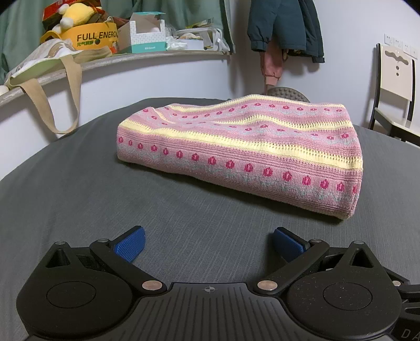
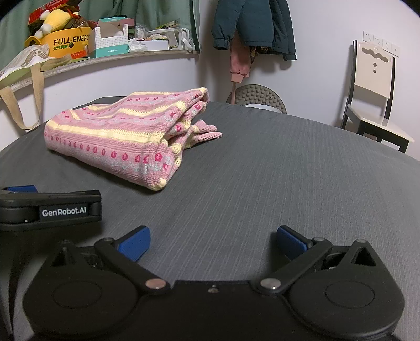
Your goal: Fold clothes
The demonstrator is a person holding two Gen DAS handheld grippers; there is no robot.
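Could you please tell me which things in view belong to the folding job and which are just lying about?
Job: sweater, folded on the grey cover; left claw and right claw, both open.

Lying about: tote bag, plush toy, yellow tub, tissue box, hanging jackets, chair.

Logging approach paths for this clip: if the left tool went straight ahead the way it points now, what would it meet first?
Most likely the folded pink knit garment. The left tool is open and empty over bare grey cover, and the garment's near folded edge lies ahead, slightly right of centre. Depth is uncertain.
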